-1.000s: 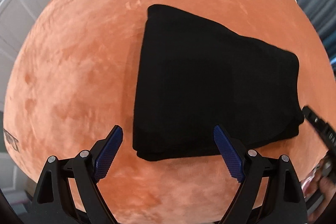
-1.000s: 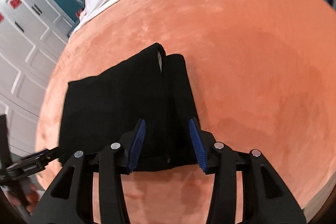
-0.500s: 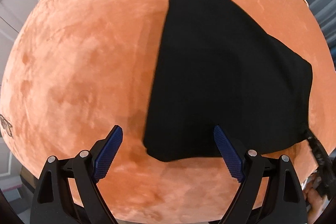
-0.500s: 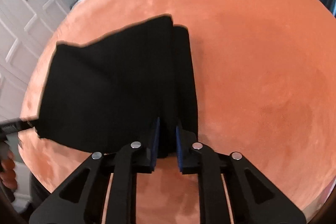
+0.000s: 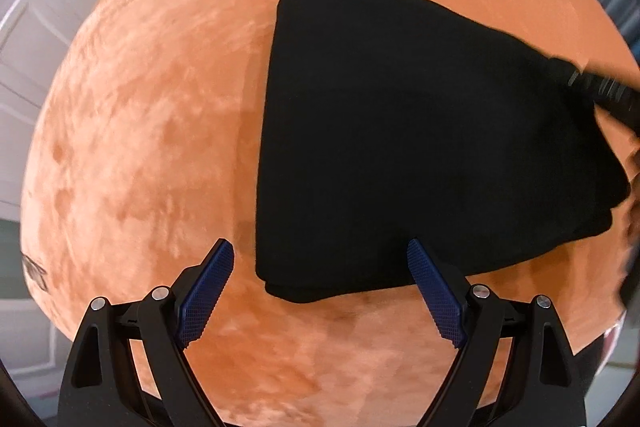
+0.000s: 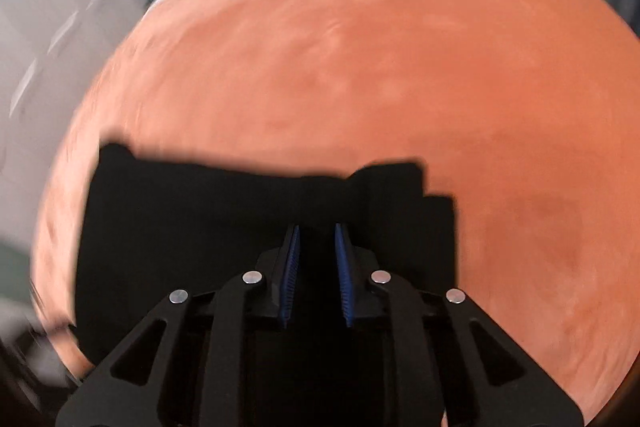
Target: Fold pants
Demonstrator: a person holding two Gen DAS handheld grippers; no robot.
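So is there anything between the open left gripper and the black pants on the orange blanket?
Nothing visible. The left gripper hangs open over the near corner of the folded black pants, with only bare orange blanket around. The right gripper grips the far edge.

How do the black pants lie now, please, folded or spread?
Folded: the black pants form a compact, layered block on the orange blanket.

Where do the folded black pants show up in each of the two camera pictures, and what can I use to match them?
Left wrist view: the black pants fill the centre and right, lying on the orange blanket, beyond the open left gripper.
Right wrist view: the pants spread across the lower left and centre, their near edge pinched in the right gripper.
Shared landmark: the orange blanket under the pants in both.
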